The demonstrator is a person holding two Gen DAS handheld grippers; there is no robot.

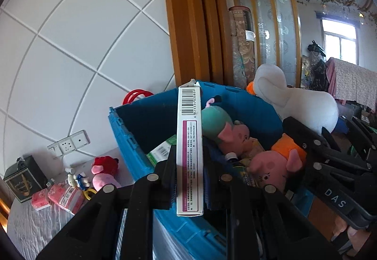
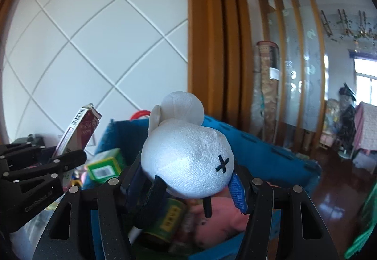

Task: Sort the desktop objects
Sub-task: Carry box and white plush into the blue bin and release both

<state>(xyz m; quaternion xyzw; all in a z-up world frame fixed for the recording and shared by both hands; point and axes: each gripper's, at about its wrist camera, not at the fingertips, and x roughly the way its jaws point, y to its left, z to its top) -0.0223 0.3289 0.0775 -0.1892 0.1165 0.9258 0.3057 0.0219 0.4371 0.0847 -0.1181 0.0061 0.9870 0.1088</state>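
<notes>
Left wrist view: the left gripper (image 1: 189, 179) is clamped narrow on a slim white medicine box (image 1: 189, 146), held upright with its barcode end up, over the near rim of the blue crate (image 1: 132, 142). Inside the crate lie two pink pig plushes (image 1: 275, 165), a green carton (image 1: 162, 150) and a bottle. The white duck plush (image 1: 297, 99) hangs above the crate's far right side, carried by the right gripper (image 1: 334, 153). On the table's left edge sit pink tissue packs (image 1: 63, 196), a dark box (image 1: 23, 179) and small toys (image 1: 103, 172), near the wall sockets.

Right wrist view: the right gripper (image 2: 188, 186) holds the white duck plush (image 2: 188, 153) at middling width, its pads pressed into the soft body just above the crate's blue wall (image 2: 271, 149). The left gripper (image 2: 42, 165) stands close on the left with the medicine box (image 2: 77, 132) tilted.

Risks, as I judge them: the two grippers ride near each other, so a sideways swing could knock box against plush. The soft plush may slump or slip from its grip. The crate looks crowded, so open room is mostly above the rim, and the tall box may topple out if released on the heap.
</notes>
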